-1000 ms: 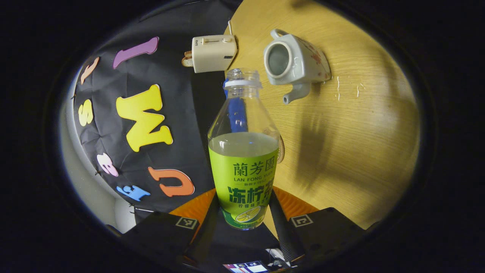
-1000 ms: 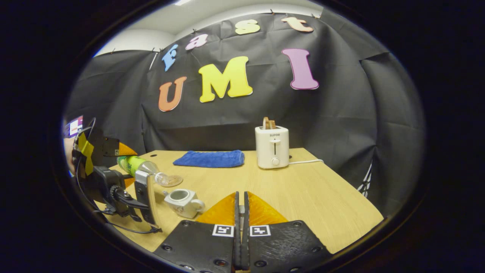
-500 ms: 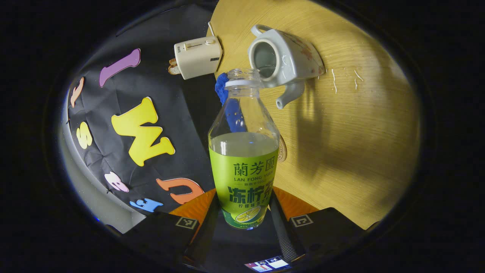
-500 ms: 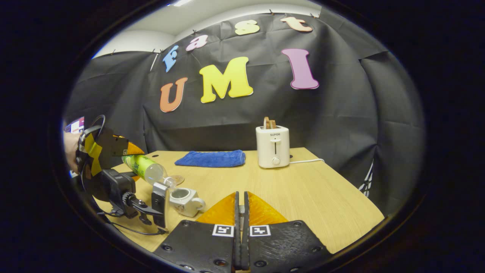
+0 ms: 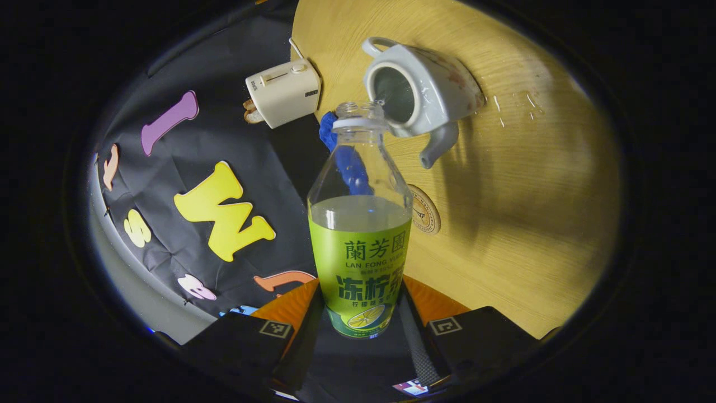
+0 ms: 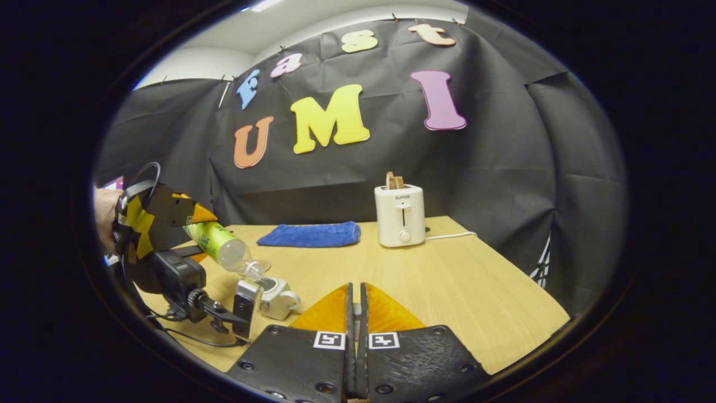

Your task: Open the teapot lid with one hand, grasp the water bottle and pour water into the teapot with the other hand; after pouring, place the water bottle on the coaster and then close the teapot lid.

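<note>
1. The wooden table (image 6: 447, 280) sat in the black-walled booth, with a toaster (image 6: 399, 216) and a blue cloth (image 6: 309, 235) at the back.
2. The left gripper (image 5: 361, 313) clamped the bottle (image 5: 359, 224) low down, tipped with its mouth at the rim of the open teapot (image 5: 425, 89).
3. The right gripper (image 6: 355, 313) had its fingers pressed together; whether the lid sat between them could not be told.
4. Droplets (image 5: 514, 103) beside the teapot suggested spilling; a steeper tilt or a drifting mouth would likely send water over the rim.
5. A bump from the neck could have shifted the teapot.
6. The coaster (image 5: 425, 210) lay near the spout; setting the bottle down off-centre might topple it.
</note>
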Available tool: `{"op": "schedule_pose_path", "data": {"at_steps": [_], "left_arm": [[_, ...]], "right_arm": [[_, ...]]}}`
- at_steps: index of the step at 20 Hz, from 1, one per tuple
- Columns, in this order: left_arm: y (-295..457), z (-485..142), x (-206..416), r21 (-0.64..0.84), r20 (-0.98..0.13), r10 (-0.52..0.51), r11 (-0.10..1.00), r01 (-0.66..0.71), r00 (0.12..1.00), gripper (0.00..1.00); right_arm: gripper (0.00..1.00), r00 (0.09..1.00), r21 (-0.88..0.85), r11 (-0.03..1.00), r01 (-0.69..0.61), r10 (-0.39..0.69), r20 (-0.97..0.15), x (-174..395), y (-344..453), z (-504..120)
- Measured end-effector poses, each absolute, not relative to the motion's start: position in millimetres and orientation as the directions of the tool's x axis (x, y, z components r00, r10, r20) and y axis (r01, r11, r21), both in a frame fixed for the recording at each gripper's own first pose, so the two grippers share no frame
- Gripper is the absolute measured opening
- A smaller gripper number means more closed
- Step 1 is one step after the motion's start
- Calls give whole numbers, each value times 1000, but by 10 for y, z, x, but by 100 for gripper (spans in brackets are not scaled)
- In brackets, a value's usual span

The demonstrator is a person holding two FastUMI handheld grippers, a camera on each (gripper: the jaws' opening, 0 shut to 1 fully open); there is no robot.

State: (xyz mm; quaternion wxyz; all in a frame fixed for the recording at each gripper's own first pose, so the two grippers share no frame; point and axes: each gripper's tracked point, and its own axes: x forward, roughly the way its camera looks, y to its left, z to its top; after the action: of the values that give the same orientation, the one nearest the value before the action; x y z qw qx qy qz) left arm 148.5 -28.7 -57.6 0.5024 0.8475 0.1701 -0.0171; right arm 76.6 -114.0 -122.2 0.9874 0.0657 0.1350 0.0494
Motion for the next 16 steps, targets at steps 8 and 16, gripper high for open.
{"op": "schedule_pose_path", "data": {"at_steps": [8,16], "left_arm": [[-323,-403,1451,796,-163,279,-530,294,946,74],[-420,-245,1435,757,-131,278,-592,278,951,74]], "right_arm": [[1,960,149,985,-82,118,-252,755,-1136,-1195],[1,962,157,984,-84,121,-246,728,-1141,-1189]]}}
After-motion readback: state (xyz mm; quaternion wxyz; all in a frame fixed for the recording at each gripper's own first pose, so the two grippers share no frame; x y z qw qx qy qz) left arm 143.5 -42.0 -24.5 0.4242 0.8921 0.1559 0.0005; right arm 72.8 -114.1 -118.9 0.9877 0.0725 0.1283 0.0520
